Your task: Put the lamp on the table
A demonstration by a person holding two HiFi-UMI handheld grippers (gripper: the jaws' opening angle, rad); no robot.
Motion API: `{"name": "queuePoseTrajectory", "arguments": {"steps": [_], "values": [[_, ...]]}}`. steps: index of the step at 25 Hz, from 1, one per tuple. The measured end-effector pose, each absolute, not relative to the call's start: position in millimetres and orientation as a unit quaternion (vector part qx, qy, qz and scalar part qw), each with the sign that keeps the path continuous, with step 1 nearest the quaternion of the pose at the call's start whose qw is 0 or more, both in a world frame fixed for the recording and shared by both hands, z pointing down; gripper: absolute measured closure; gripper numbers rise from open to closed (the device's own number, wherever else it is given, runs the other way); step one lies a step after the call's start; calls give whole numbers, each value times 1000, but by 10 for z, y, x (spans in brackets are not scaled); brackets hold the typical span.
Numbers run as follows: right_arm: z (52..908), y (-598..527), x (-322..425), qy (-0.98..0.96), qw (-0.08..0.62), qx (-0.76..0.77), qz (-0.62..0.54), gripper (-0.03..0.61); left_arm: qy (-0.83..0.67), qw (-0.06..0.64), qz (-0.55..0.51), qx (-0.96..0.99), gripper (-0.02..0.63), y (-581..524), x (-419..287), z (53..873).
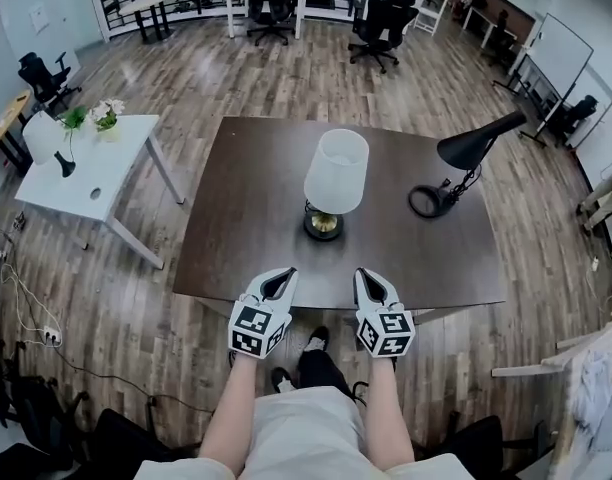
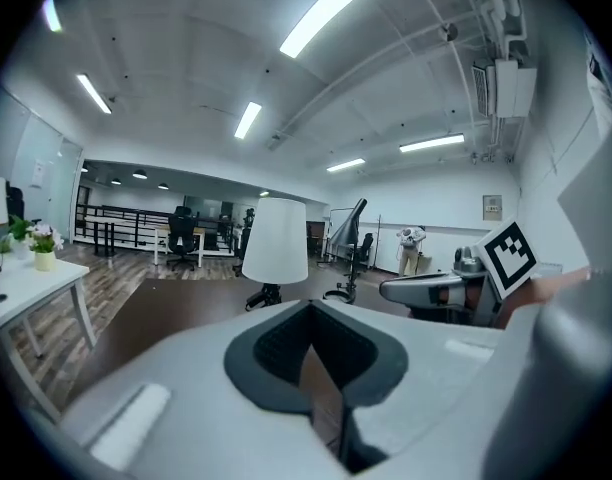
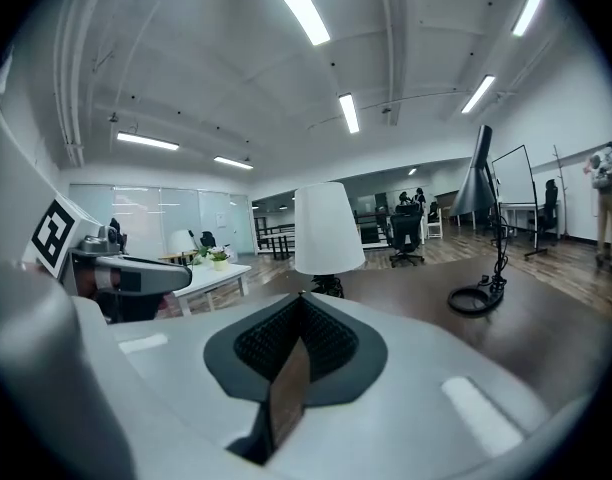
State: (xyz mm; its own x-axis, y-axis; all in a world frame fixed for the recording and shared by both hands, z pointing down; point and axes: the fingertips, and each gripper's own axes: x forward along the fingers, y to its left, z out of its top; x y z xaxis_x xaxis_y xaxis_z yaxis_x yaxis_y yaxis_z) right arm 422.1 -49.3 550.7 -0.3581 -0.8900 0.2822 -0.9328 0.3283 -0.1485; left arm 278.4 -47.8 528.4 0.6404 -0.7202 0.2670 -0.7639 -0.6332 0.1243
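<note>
A lamp with a white shade (image 1: 337,171) and a round brass base (image 1: 323,226) stands upright near the middle of the dark brown table (image 1: 246,238). It also shows in the left gripper view, lamp (image 2: 275,240), and in the right gripper view, lamp (image 3: 328,228). My left gripper (image 1: 279,284) hovers at the table's near edge, jaws shut and empty. My right gripper (image 1: 371,286) is beside it, level with it, also shut on nothing. Both point towards the lamp, a short way in front of its base.
A black desk lamp (image 1: 466,158) with a ring base stands on the table's right part. A white side table (image 1: 96,168) with small plants is to the left. Office chairs (image 1: 381,23) and desks stand farther back on the wooden floor.
</note>
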Motion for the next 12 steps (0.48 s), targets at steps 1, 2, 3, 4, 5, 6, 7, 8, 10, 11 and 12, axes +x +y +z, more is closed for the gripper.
{"name": "queuePoseTrajectory", "arguments": {"steps": [1,2,3,4,5,6,7,8,10,11,12], "values": [[5494,-500,4193,-812,75,561,142,552,-412,110,102,899,614,-478,2773,5267],[5480,-507,4157,-813,76,560,140,552,-411,108,105,899,614,-482,2758,5250],[5469,-508,4119,-815,78,558,138,552,-410,108,106,899,614,-483,2739,5238],[5463,-504,4085,-815,80,557,136,552,-409,110,106,900,614,-482,2717,5231],[5462,-497,4063,-815,81,557,136,552,-409,112,106,900,614,-477,2697,5227],[5464,-486,4055,-815,82,557,138,552,-409,114,106,899,614,-468,2683,5226],[5466,-471,4059,-814,82,558,141,552,-409,115,106,899,614,-455,2676,5224],[5465,-457,4072,-813,82,559,143,552,-410,116,106,898,614,-442,2673,5220],[5450,-440,4104,-811,80,561,144,552,-411,118,104,898,614,-429,2668,5206],[5437,-436,4118,-810,79,563,144,554,-411,120,103,898,614,-427,2667,5200],[5427,-428,4133,-810,79,564,143,552,-411,122,101,898,614,-423,2668,5198]]}}
